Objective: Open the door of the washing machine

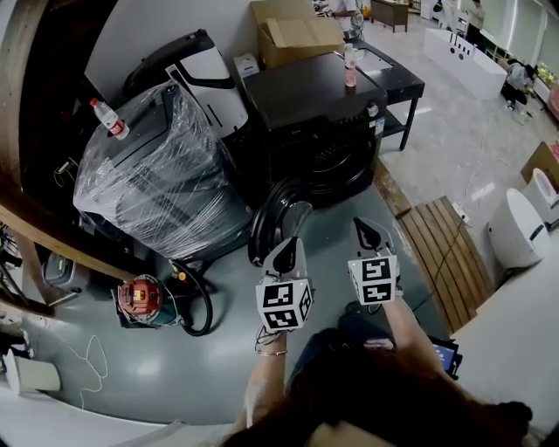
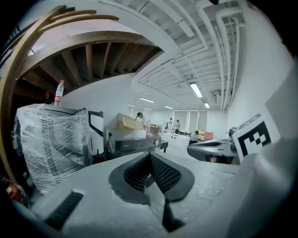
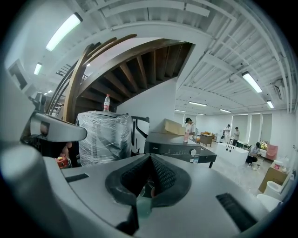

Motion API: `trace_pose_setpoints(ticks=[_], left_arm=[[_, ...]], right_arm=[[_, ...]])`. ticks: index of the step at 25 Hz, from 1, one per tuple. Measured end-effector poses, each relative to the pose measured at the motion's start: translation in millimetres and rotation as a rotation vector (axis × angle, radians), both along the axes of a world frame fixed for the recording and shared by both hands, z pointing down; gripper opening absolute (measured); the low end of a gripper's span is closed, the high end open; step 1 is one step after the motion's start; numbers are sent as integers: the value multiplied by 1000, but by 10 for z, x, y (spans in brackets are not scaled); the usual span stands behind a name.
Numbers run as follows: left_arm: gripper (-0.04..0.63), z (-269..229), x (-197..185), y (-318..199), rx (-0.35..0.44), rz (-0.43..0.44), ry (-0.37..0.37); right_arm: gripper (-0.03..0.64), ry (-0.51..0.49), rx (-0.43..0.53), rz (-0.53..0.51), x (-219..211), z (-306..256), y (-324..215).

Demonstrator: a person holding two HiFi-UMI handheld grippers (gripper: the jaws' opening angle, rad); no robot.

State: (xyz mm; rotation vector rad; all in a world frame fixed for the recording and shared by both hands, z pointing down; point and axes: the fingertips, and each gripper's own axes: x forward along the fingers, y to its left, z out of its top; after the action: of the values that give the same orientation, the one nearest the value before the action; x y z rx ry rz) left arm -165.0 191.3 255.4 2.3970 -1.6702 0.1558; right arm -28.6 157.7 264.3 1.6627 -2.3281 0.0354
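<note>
Two shut grippers [image 1: 288, 249] [image 1: 365, 231], one washing machine [image 1: 306, 96], one open door [image 1: 265, 218]

left of the washing machine [image 1: 314, 113] a wrapped appliance [image 1: 148, 170], behind it a cardboard box [image 1: 293, 30], on top a bottle [image 1: 350, 68], right a table [image 1: 397, 80].

Grey floor [image 1: 131, 380]; slatted wooden platform [image 1: 445, 253] at right. White ceiling [image 3: 153, 14], tube lights [image 3: 63, 31]. Wooden staircase underside [image 3: 139, 69] overhead.
</note>
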Motion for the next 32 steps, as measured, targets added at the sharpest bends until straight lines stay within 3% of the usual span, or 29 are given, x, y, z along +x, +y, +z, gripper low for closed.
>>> trace_pose_setpoints(ticks=[9,20,32], left_arm=[[14,-29,104,-29,0,-2,-24],[14,-65,550,-182,0,-56,-14],[14,1,834,-354,-22,-64,-16]], right_arm=[[-2,-12,18,-30,70,-112,-22],[0,17,14,-119,378,-85,-167],[-2,7,-9,-122,681,-16,-392]])
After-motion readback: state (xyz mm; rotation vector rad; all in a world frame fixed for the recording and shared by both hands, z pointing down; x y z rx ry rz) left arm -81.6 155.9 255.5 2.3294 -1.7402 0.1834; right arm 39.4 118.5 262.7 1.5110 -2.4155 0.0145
